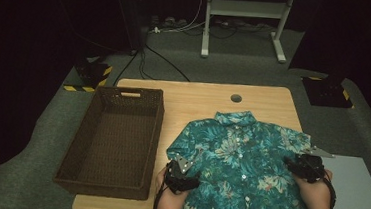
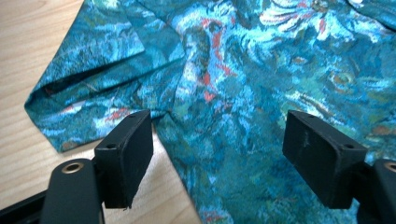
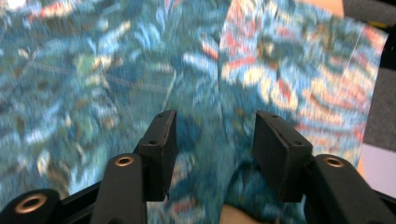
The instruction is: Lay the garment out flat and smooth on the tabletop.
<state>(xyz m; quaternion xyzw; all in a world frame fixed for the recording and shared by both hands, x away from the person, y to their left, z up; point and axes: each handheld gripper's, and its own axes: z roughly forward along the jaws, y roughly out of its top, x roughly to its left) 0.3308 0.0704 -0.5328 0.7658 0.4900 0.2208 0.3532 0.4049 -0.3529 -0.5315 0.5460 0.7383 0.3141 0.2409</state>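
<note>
The floral shirt (image 1: 241, 164) lies flat and buttoned on the bench (image 1: 193, 102), collar away from the person and beside the empty wicker basket (image 1: 115, 144), so the step in hand looks like the first fold; it should go best if both tongs bite the cloth at matching heights just below each sleeve. The left tongs (image 2: 217, 154) hover spread at the shirt's side edge under the sleeve (image 2: 93, 88), and the right tongs (image 3: 212, 149) hover spread over the opposite side, gripping nothing.
</note>
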